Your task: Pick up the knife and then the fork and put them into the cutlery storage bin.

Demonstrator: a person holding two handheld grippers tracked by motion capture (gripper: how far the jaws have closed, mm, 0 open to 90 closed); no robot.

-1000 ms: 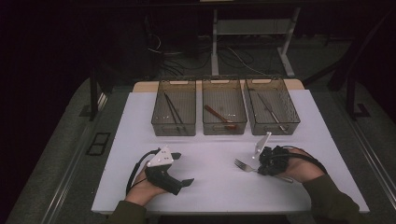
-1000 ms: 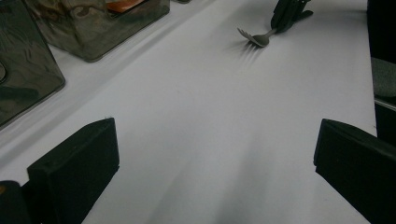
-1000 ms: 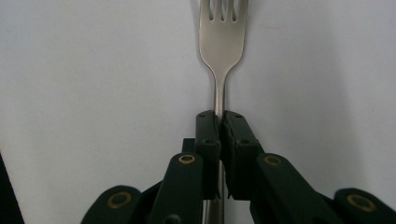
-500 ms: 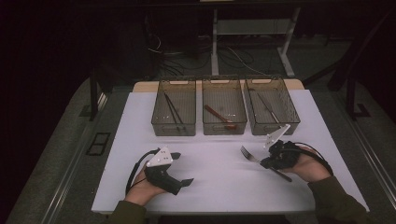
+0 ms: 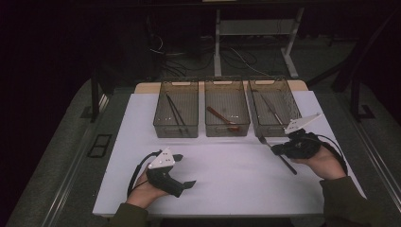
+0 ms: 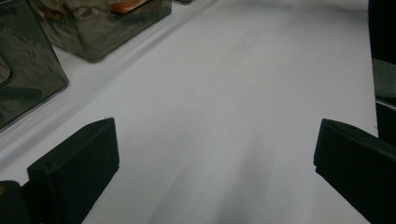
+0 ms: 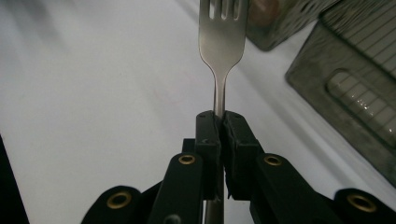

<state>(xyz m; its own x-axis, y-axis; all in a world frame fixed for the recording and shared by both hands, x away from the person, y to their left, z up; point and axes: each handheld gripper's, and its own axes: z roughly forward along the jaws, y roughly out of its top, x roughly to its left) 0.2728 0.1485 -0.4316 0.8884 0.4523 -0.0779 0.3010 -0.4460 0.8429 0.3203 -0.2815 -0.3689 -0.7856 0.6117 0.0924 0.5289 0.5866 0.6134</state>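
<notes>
Since a second earlier the right gripper point(image 5: 276, 149) had carried the fork point(image 5: 267, 144) up off the table point(image 5: 227, 179) and toward the right bin point(image 5: 274, 108); the fork now hung just short of that bin's near wall, tines toward the bins and handle trailing back toward the person. Its jaws were clamped tight on the fork's neck just below the tines point(image 7: 223, 28), a grip near the head that I judged was chosen to keep the long handle from swinging and to let the fork be laid down lengthwise. Another piece of metal cutlery, too dim to name, already lay in the right bin, which probably explained the heading: like with like. The middle bin point(image 5: 227, 108), left of it, held a reddish spoon point(image 5: 222, 118), and the left bin point(image 5: 176, 109), farthest from it, held dark chopsticks point(image 5: 175, 113). The left gripper point(image 5: 187, 182) rested on the table well away from the right bin, toward the near left, its jaws spread wide with nothing between them, apparently parked out of the way until needed.
</notes>
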